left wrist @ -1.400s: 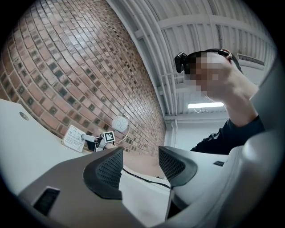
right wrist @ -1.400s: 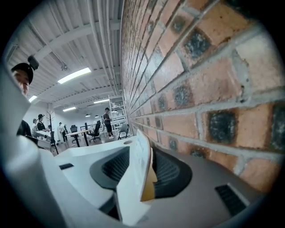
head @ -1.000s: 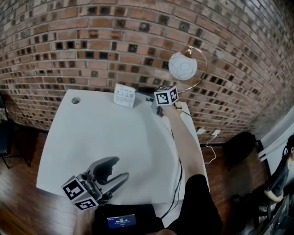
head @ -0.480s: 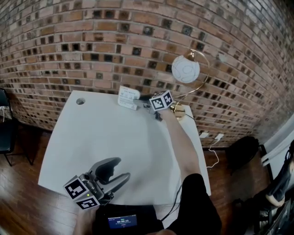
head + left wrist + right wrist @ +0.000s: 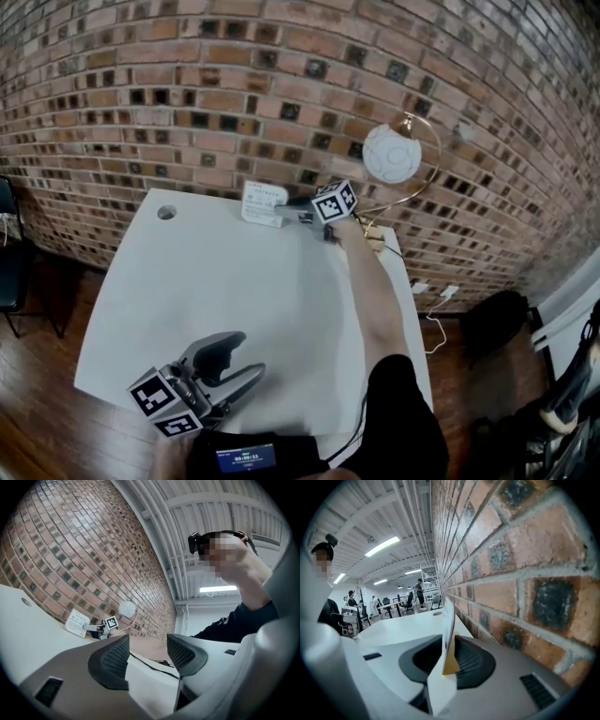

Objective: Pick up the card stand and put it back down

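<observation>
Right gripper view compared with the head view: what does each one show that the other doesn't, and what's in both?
Only the right gripper view: the card stand edge-on between the right gripper's pads. The jaws have just been closing; whether they press it yet is unclear. It also shows people at desks across the room.
Only the head view: the card stand's printed face, the gripper's marker cube, the globe lamp and the wooden floor.
Both: the card stand, the white table and the brick wall.
</observation>
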`<state>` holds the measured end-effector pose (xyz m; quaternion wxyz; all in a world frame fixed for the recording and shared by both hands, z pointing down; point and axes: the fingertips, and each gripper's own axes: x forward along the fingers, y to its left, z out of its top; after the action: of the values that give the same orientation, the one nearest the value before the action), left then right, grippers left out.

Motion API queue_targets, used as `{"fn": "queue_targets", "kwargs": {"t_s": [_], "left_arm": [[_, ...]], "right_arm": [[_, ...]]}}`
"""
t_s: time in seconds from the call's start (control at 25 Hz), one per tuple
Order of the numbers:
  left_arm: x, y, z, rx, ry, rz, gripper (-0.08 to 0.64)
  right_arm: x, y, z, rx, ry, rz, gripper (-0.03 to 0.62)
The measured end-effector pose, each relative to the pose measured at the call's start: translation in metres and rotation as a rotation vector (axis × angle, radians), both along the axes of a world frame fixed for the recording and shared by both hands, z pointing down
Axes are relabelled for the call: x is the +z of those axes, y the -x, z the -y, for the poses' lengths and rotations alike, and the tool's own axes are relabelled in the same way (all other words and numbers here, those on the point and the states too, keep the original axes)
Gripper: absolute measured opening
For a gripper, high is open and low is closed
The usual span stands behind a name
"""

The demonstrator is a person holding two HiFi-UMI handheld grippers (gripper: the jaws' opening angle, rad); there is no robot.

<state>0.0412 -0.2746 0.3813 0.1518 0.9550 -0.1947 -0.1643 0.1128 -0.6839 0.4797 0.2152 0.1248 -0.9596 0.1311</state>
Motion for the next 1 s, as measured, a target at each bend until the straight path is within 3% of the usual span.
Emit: {"fn": "queue_targets", "kwargs": {"t_s": [0.56,0.88,1.0], "left_arm": [[0.006,0.0,0.006,0.004,0.011,-0.004,0.25],[-0.002,0.003,-0.001,-0.001,0.006,-0.018,0.252],[-0.007,0.008,-0.005,-0.02,0.004,-0.017,0.252]], "right_arm": [[-0.008,-0.012,0.004,0.058,-0.04,0.005,0.127],[-0.032,-0.05,-0.012,0.277,-0.048,0.037,0.13],[-0.06,-0.054,-0.048,0.276,-0.081,0.089,0.124]]}}
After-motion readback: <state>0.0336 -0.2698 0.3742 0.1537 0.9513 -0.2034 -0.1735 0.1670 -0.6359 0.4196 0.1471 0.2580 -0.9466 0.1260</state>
